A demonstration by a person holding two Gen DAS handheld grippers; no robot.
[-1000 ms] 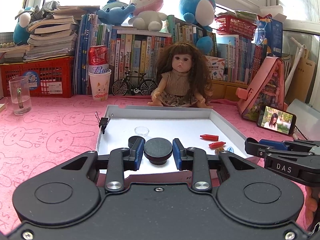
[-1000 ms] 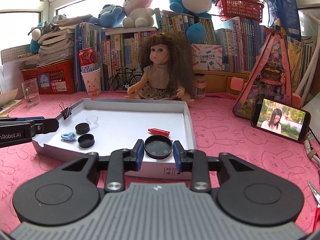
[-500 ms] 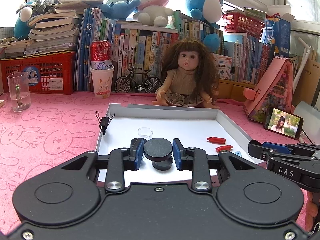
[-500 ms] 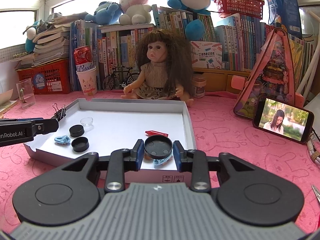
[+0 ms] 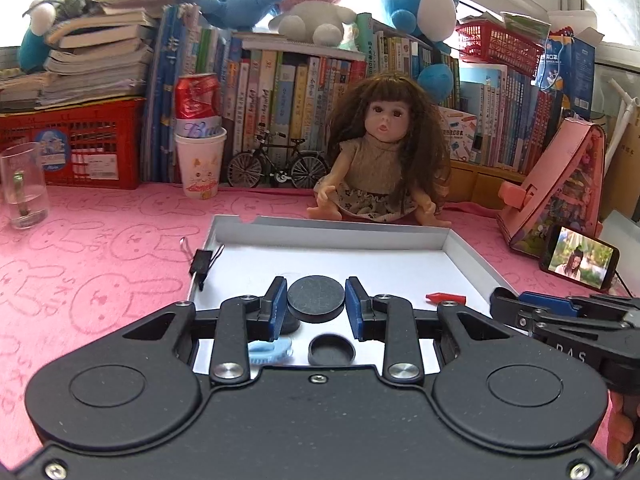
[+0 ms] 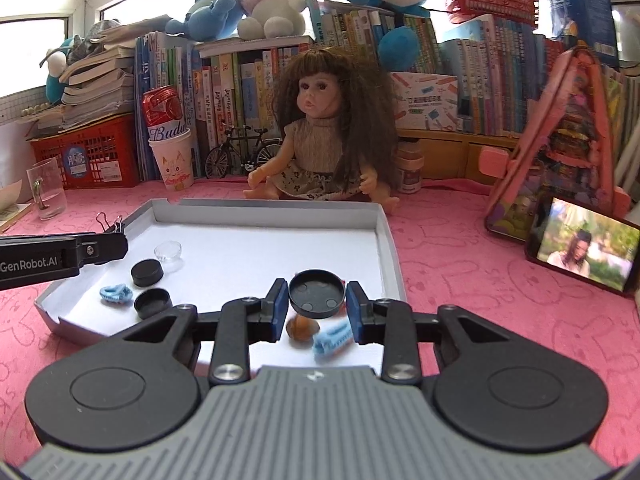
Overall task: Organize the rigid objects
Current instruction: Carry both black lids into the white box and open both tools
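In the left wrist view, a flat black disc [image 5: 316,298] is clamped between the left gripper [image 5: 316,307] pads above the white tray [image 5: 332,232]; in the right wrist view, an upturned black cap [image 6: 317,293] is likewise clamped by the right gripper [image 6: 317,307] over the tray's near right corner.

Pink cloth [image 5: 100,264] patterned with bunny outlines; white tray [image 6: 256,256]; black caps [image 6: 147,272]; light-blue clips [image 6: 116,293]; red crayon [image 5: 445,298]; blue pads [image 5: 279,308]; red crate [image 5: 80,148].
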